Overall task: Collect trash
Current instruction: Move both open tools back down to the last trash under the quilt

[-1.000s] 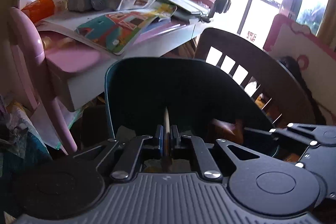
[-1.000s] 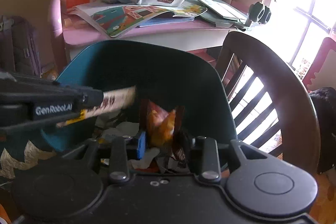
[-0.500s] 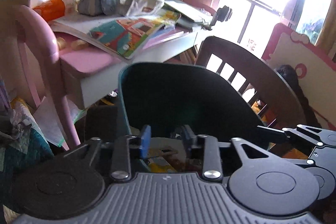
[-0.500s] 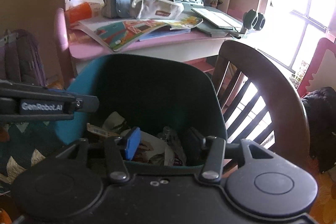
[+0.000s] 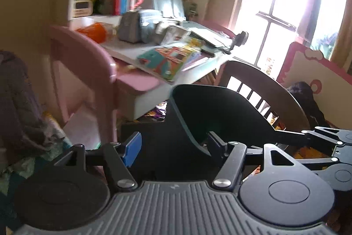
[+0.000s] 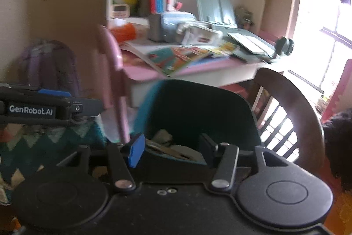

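A dark teal trash bin (image 5: 220, 116) stands on the floor before the desk; in the right wrist view the bin (image 6: 198, 111) holds paper and wrapper scraps (image 6: 173, 147). My left gripper (image 5: 173, 148) is open and empty, above and near the bin's left rim. My right gripper (image 6: 171, 150) is open and empty, just above the bin's near rim. The left gripper also shows in the right wrist view (image 6: 72, 107) at the left. The right gripper shows at the right edge of the left wrist view (image 5: 325, 142).
A pink desk (image 6: 198, 69) piled with books, pouches and papers stands behind the bin. A pink chair back (image 5: 88, 63) is to the left, a dark wooden chair (image 6: 292, 107) to the right. A purple backpack (image 6: 48, 65) and a patterned cloth (image 6: 55, 138) lie left.
Both grippers opened and dropped their trash into the bin: the left a flat wrapper, the right an orange wrapper. Both have since pulled back and tilted up, jaws wider.
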{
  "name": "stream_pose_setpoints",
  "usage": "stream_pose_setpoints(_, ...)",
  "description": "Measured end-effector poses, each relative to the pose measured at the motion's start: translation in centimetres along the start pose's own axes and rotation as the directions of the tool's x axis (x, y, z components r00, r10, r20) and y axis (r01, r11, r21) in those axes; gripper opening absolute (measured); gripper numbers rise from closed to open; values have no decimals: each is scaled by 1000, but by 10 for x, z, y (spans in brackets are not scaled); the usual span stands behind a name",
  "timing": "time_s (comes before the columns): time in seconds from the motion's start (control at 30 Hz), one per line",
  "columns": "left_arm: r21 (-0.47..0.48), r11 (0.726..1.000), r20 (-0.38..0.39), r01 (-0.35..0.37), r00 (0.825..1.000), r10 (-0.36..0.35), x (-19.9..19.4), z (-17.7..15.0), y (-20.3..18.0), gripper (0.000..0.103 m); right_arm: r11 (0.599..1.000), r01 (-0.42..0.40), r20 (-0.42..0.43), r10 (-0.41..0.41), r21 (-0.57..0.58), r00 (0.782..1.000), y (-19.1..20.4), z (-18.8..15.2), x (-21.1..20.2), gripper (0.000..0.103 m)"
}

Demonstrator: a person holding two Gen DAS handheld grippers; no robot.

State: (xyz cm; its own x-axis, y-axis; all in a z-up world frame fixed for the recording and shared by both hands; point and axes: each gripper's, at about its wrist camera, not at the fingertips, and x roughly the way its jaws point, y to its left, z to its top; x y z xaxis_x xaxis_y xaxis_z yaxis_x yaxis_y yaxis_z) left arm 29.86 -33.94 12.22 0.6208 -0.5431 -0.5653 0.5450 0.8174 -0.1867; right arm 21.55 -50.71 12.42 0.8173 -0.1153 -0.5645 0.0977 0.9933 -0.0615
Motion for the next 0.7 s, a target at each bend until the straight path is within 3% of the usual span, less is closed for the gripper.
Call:
stream_pose_setpoints(0.1,-3,1000,26,-30,999,30,-24,-7,21,76,999,-41,17,41,-16,999,20,3,-9,57)
stream_pose_setpoints(0.33,-54,993,45,-104,993,106,-72,-31,81,81,986,-154,21,156,-68,988,78,5,-17,59)
stream_pose_setpoints(0.7,-150,965,42,-215,974,223,-137,-84,178,81,919,-370,-39,368,-132,929,193,-11,7,60)
